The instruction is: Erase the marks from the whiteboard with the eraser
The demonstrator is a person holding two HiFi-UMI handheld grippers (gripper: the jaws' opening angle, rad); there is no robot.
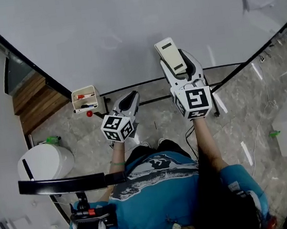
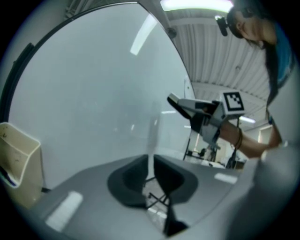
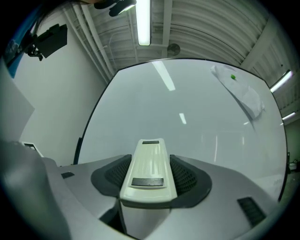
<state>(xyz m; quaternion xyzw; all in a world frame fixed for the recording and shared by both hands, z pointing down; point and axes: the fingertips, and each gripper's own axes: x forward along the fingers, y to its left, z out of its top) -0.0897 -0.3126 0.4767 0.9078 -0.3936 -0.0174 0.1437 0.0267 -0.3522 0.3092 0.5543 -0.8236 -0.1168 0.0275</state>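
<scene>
The whiteboard [image 1: 122, 26] looks clean across all that shows, with no written marks to be seen, so the erasing seems done or nearly done. The right tongs [image 1: 177, 66] are clamped on the eraser [image 1: 169, 52], held before the board's lower part. The left tongs [image 1: 130, 101] are together and empty.

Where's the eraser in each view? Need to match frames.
Head view: cream plastic eraser upper centre, held in the right claw.
Left gripper view: eraser right of centre, sticking out of the right claw, seen side-on.
Right gripper view: eraser bottom centre, clamped between the jaws.
Shared landmark: the white whiteboard, behind it in all three.
</scene>
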